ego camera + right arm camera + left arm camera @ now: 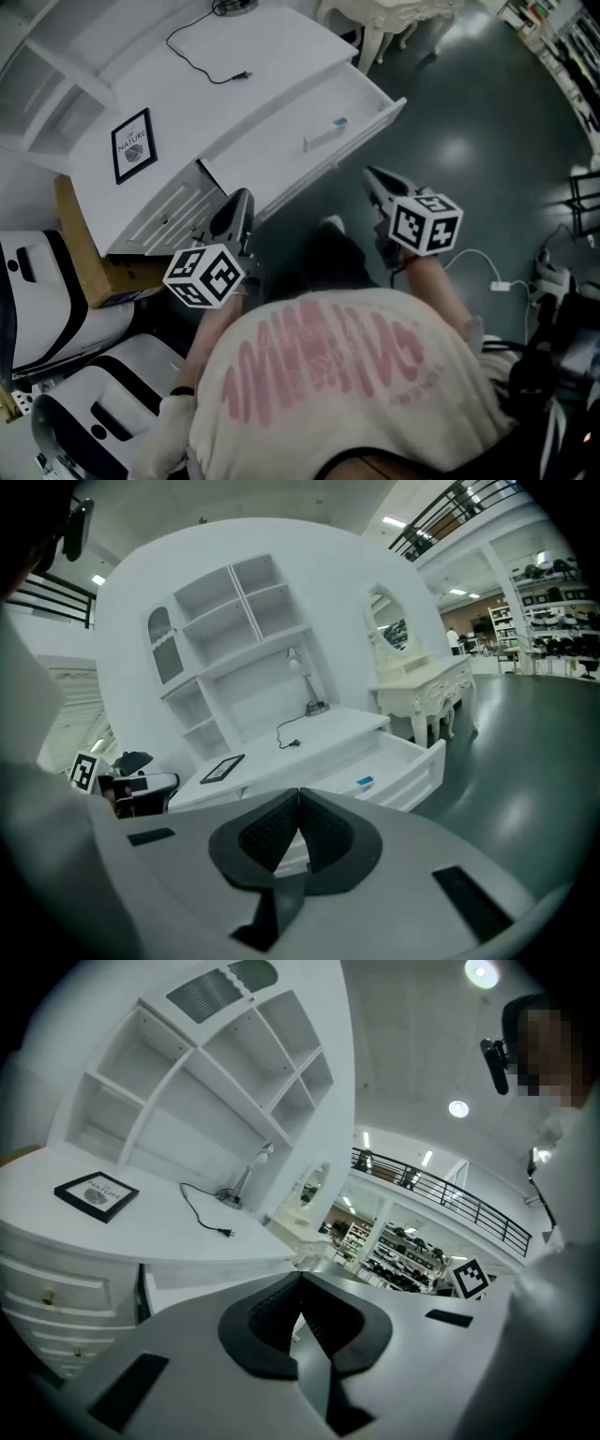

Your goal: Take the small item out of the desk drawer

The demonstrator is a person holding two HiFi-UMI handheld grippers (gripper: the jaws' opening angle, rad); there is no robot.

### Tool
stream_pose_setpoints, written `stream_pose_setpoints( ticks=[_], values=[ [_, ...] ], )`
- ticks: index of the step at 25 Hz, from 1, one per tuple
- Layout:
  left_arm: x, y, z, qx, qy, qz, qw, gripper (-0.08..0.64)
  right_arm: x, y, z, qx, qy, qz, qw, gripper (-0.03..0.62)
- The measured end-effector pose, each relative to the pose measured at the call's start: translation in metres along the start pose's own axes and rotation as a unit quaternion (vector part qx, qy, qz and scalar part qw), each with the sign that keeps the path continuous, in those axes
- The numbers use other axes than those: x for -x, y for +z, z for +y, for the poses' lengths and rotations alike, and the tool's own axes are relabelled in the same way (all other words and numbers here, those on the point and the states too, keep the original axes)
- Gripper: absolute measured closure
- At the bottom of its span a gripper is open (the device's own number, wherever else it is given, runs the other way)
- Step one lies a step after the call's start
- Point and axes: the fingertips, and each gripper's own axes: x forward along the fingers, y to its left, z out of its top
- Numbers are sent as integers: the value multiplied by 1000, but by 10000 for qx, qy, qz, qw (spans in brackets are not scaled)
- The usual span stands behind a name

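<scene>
White desk (267, 56), open drawer (272, 155), dark floor (469, 112), left gripper (246, 197), right gripper (371, 174), jaws clenched empty

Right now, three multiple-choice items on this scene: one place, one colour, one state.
1. The small white item with a blue end lies: A on the desk top; B in the open white drawer; C on the floor.
2. The rectangular picture frame on the white desk is: A black; B red; C gold.
3. The right gripper has fingers that are: A wide apart; B closed on the item; C closed together, empty.

B: it rests on the drawer floor. A: the border is black. C: they meet with nothing between.
</scene>
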Motion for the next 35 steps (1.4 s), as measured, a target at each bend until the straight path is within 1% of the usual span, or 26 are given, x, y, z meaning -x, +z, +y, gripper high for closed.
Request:
stream_pose_setpoints(
  ticks=[2,4,7,8,10,13,15,17,22,25,27,28,29,30,32,35],
  values=[
    [-17,6,11,44,150,-36,9999,531,-20,11,-13,61,51,88,9999,575],
    [-35,12,20,111,262,-55,9996,531,-41,24,-27,-31,141,133,9998,575],
    [-61,32,35,258,487,-221,9982,531,-77,48,-41,-100,367,297,9988,575],
    [-69,39,39,276,563,-277,9976,531,-90,56,-44,-6,443,388,9983,575],
    [-83,50,45,296,735,-354,9962,531,-115,68,-49,394,614,629,9954,574],
    [-100,55,54,423,1079,-440,9923,531,-152,76,-54,1030,951,1006,9850,574],
    [-109,57,63,510,1296,-462,9892,531,-175,76,-59,1209,1227,1276,9768,574],
    [-114,60,72,592,1511,-488,9855,531,-196,71,-62,1329,1552,1648,9649,574],
    [-112,59,95,789,2065,-655,9731,531,-237,49,-73,1773,2164,2468,9278,574],
    [-105,55,107,878,2356,-757,9649,531,-252,32,-74,2065,2591,2926,8970,572],
    [-100,50,112,938,2532,-773,9598,531,-255,20,-71,2283,2899,3252,8707,563],
    [-97,47,114,975,2615,-773,9572,531,-255,13,-69,2390,3057,3437,8552,541],
    [-93,44,115,1015,2689,-774,9547,531,-253,5,-68,2493,3208,3623,8389,457],
    [-90,42,115,1054,2747,-775,9526,531,-251,-3,-67,2598,3333,3797,8229,400],
    [-86,39,117,1101,2820,-785,9498,531,-247,-16,-66,2865,3482,4044,7957,400],
    [-78,37,119,1112,2909,-852,9464,531,-244,-32,-66,3415,3543,4213,7618,386]
  ],
)
